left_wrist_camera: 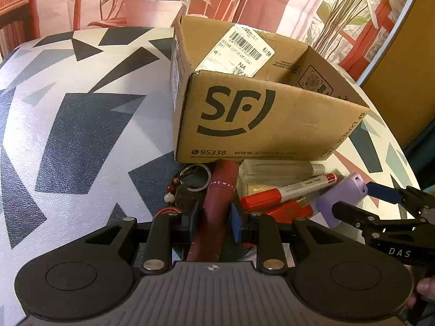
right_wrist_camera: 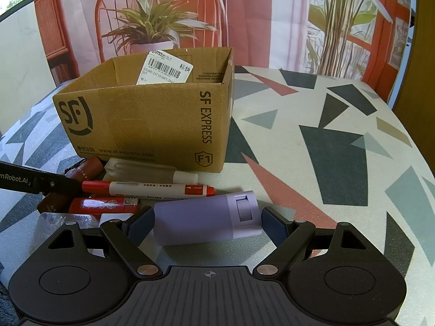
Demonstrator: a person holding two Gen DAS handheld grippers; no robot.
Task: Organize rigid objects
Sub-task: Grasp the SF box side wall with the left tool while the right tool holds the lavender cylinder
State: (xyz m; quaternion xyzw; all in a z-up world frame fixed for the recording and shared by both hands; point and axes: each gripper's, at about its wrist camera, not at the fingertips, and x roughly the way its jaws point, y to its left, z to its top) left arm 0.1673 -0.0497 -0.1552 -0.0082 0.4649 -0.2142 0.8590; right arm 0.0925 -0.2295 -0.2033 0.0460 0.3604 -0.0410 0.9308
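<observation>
Down in front of the cardboard box [left_wrist_camera: 266, 119], the left gripper [left_wrist_camera: 214, 218] angles steeply onto the clutter, its fingers pinching the maroon tube [left_wrist_camera: 217, 203]. Beside it the right gripper [right_wrist_camera: 206, 224] tilts down with fingers spread either side of the lilac cylinder [right_wrist_camera: 201, 220], not pressing it. Bare patterned table [right_wrist_camera: 339, 135] lies to the right.

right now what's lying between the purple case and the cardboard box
In the right wrist view, a red-and-white marker and a clear tube lie between the purple case and the cardboard box.
</observation>
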